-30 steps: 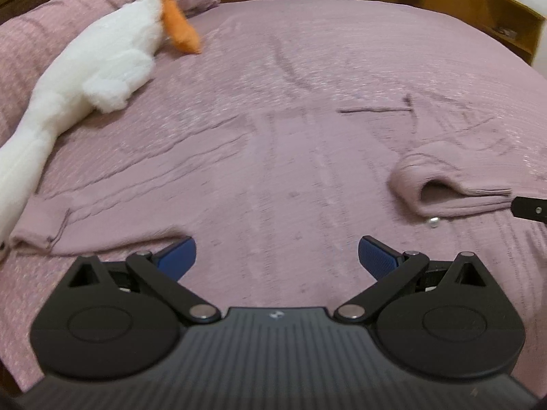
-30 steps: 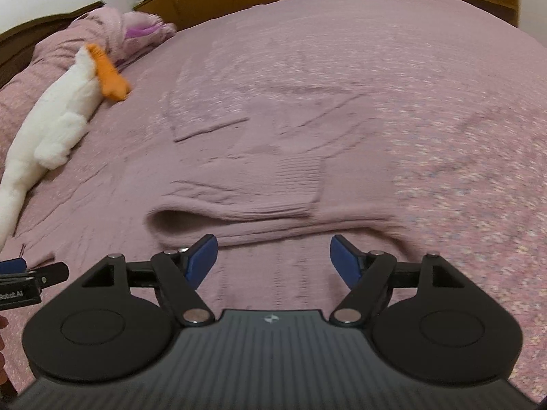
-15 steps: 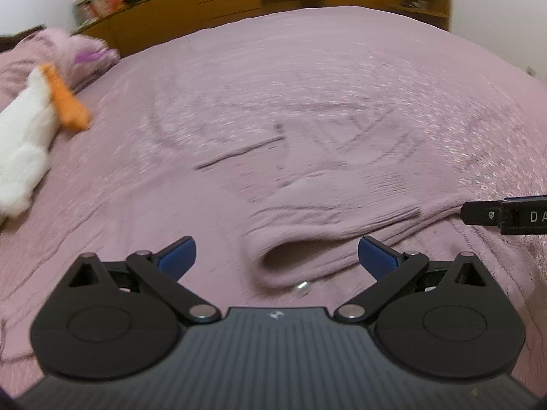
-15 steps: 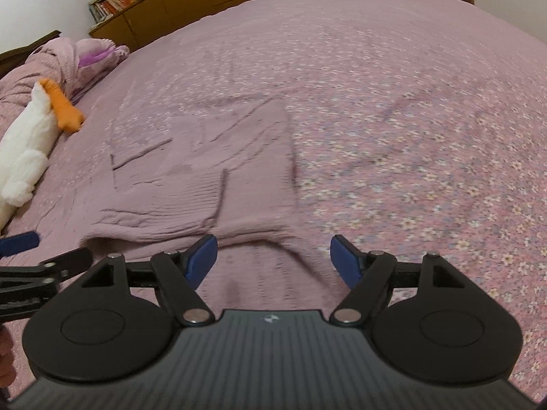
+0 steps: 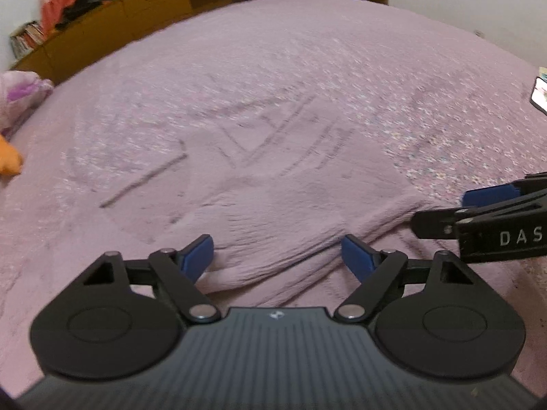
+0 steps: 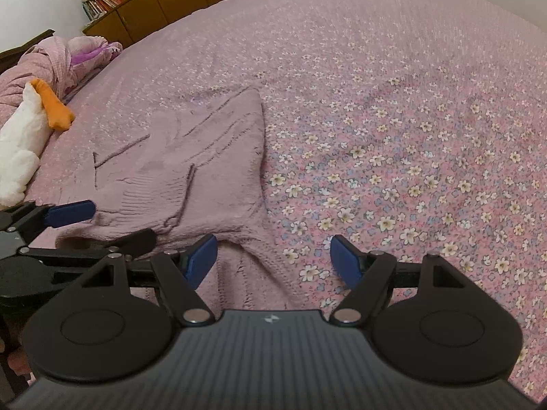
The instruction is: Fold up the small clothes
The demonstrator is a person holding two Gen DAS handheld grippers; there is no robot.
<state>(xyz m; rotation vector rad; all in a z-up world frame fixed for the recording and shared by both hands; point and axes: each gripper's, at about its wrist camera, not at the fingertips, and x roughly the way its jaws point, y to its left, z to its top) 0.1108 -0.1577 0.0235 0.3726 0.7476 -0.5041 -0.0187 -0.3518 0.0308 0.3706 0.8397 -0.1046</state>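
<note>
A small mauve knit sweater [image 5: 273,212] lies partly folded on the bed, a ribbed sleeve cuff [image 6: 150,188] turned over its body. My left gripper [image 5: 277,256] is open and empty, low over the sweater's near edge. My right gripper [image 6: 273,259] is open and empty, over the sweater's right corner where it meets the floral bedspread [image 6: 410,171]. The right gripper shows at the right edge of the left wrist view [image 5: 478,212]; the left gripper shows at the left of the right wrist view [image 6: 99,225].
A white plush toy with an orange beak [image 6: 27,130] lies at the left by a bundled pink blanket [image 6: 51,58]. Wooden cabinets [image 5: 154,10] run behind the bed. A small dark object [image 5: 539,94] lies at the bed's right edge.
Both grippers have swung to the right along the sweater and come closer together. Both stay open and empty.
</note>
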